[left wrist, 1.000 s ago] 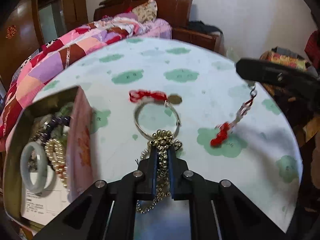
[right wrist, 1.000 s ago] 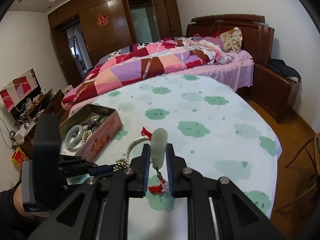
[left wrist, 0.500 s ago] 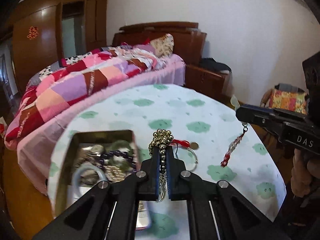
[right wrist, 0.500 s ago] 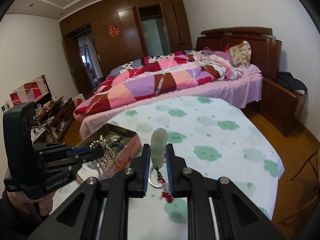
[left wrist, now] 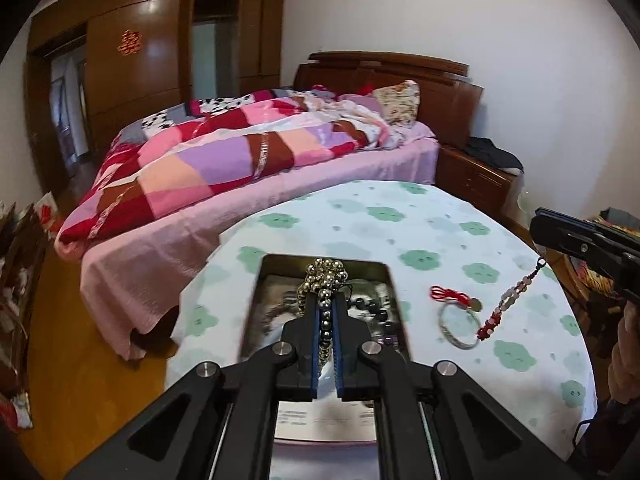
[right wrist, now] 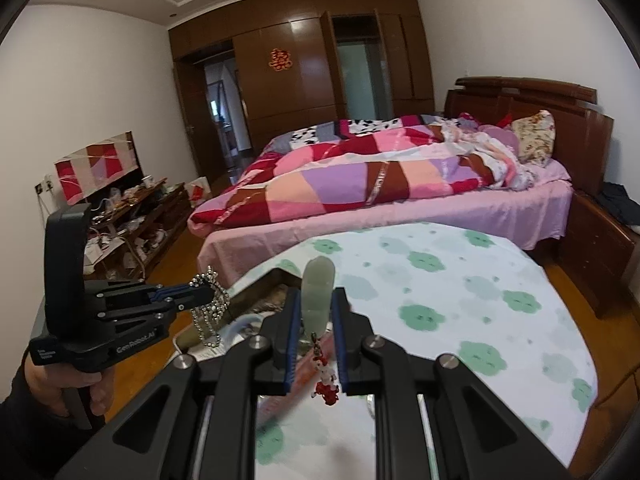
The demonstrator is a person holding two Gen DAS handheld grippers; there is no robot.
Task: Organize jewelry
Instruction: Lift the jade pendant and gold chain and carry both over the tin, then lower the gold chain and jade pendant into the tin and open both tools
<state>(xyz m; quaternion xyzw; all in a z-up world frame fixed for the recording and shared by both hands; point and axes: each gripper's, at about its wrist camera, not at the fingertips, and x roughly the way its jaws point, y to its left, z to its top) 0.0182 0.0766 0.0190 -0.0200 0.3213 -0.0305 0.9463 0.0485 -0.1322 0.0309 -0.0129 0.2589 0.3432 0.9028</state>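
Two claws, each gripping one piece of jewelry

One tin box [left wrist: 394,280] sits at the table's [left wrist: 440,220] left edge, its contents blurred. Directly above it, the left claw [left wrist: 327,312] is clamped on one string of golden beads [left wrist: 326,274], a bunch bulging past the tips. To the right, one silver bangle [left wrist: 460,330] with a red cord [left wrist: 448,294] lies on the cloth. Farthest right, the right claw [right wrist: 316,312] pinches one pale jade pendant [right wrist: 318,292] upright, its red tassel [right wrist: 327,390] dangling clear above the table.
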